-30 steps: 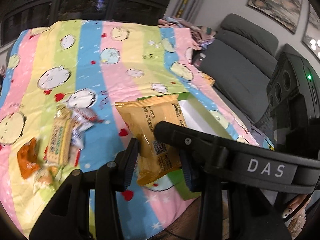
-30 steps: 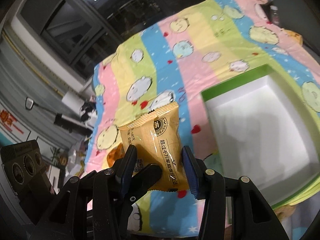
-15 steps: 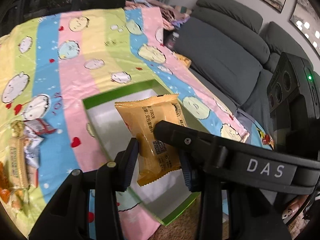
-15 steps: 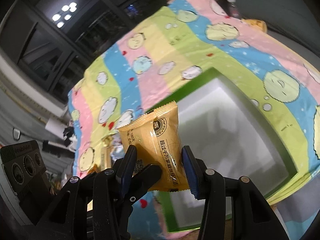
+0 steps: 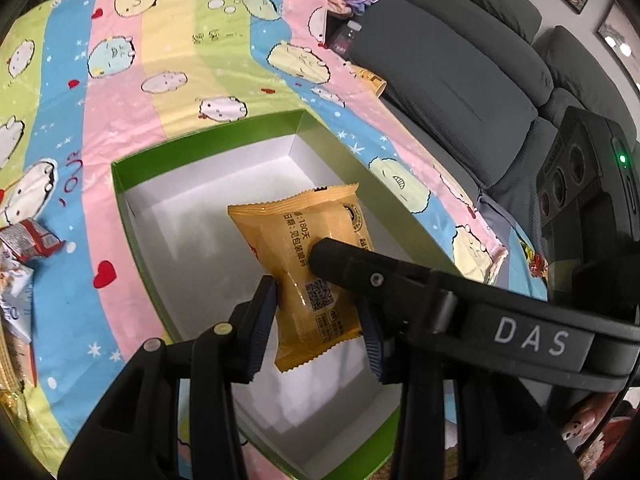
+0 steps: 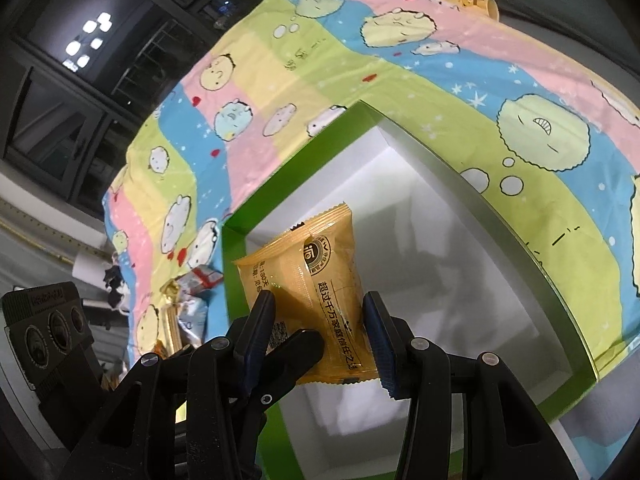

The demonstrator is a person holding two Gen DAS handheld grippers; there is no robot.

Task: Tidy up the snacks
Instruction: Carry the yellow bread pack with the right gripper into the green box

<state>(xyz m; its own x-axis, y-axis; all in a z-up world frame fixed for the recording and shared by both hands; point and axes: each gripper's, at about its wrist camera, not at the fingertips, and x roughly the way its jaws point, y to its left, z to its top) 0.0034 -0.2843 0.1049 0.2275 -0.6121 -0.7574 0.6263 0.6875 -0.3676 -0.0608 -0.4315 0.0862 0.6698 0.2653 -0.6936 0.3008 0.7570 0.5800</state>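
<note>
Orange snack packet (image 5: 310, 264) hangs above the white floor of the green-rimmed box (image 5: 208, 134), held upright. Left gripper (image 5: 318, 312) clamps its lower half from the sides; right gripper (image 6: 316, 328) clamps it too, crossing the left one's finger.

Judgement: light, puffy, crinkly film, likely slippery and crushable inside. Best held at the flat crimped seam or low on the body, gently.

Loose wrappers (image 5: 28, 240) lie left of the box on the striped blanket (image 5: 168, 40).

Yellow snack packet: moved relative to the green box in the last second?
Yes. The yellow snack packet, held by both grippers, went from above the blanket beside the green box to over its white interior.
</note>
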